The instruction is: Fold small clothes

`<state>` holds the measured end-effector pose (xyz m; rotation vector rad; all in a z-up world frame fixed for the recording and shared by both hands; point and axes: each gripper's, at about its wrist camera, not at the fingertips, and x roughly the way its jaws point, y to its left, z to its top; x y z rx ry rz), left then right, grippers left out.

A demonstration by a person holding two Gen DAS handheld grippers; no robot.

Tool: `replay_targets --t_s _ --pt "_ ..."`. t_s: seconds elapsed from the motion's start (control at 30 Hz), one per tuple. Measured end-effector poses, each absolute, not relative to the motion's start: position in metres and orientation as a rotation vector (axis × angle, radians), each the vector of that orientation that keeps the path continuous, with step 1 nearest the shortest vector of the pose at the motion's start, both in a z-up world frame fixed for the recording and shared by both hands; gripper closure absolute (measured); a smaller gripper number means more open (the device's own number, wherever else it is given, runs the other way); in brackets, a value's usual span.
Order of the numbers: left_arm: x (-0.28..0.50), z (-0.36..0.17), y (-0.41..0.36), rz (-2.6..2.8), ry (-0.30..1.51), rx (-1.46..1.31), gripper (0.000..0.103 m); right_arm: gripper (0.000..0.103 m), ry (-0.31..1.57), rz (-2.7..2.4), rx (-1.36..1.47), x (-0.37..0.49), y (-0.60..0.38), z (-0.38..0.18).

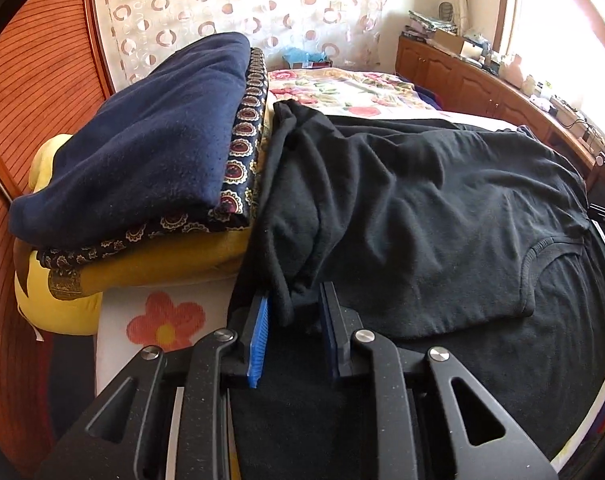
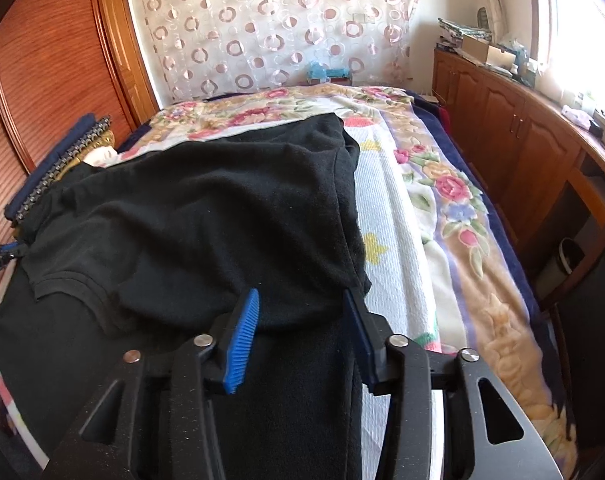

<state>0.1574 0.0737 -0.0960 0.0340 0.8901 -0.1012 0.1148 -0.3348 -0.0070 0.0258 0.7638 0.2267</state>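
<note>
Black T-shirt (image 2: 206, 216) on floral bedspread (image 2: 454, 200), right gripper (image 2: 302, 304) parted over its edge.

Bright daylight pours through the window (image 2: 582, 28) onto wooden cabinets (image 2: 502, 128); a circle-patterned curtain (image 2: 270, 28) covers the far wall, ribbed wooden panelling (image 1: 34, 92) on the left.

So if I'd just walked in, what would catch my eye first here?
Probably the big black garment spread across the flowery bedspread, with two blue-padded tools at its near edge. The left gripper has a bunched fold between its jaws; the right gripper stands open over the hem. Beside the garment on the left sits a stack of folded clothes, navy on top.
</note>
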Motion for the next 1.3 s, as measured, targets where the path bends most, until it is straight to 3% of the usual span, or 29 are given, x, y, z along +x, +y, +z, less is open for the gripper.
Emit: replay_targets --t_s 0.23,0.3,0.33,0.4,0.47,0.87,1.3 --pt "0.163 -0.100 0.074 -0.108 0.897 0.023 0.075 0.056 0.800 0.189 0.045 0.130 -0.335 -0.011" --pt "0.161 -0.099 0.073 -0.113 0.889 0.029 0.084 0.056 0.799 0.194 0.042 0.135 -0.331 -0.011" --pt "0.160 -0.098 0.072 -0.107 0.882 0.033 0.094 0.065 0.798 0.190 0.030 0.137 -0.329 -0.011" --pt "0.157 -0.093 0.073 -0.116 0.861 0.023 0.098 0.087 0.787 0.193 -0.008 0.138 -0.323 -0.011" --pt "0.147 -0.080 0.071 -0.124 0.810 0.017 0.098 0.095 0.735 0.198 -0.048 0.131 -0.317 -0.005" --pt "0.093 -0.002 0.077 -0.176 0.607 -0.080 0.099 0.098 0.506 0.260 -0.026 0.080 -0.321 0.062" --pt "0.029 -0.022 0.100 -0.169 0.639 -0.128 0.099 0.098 0.515 0.302 -0.024 -0.008 -0.359 0.057"
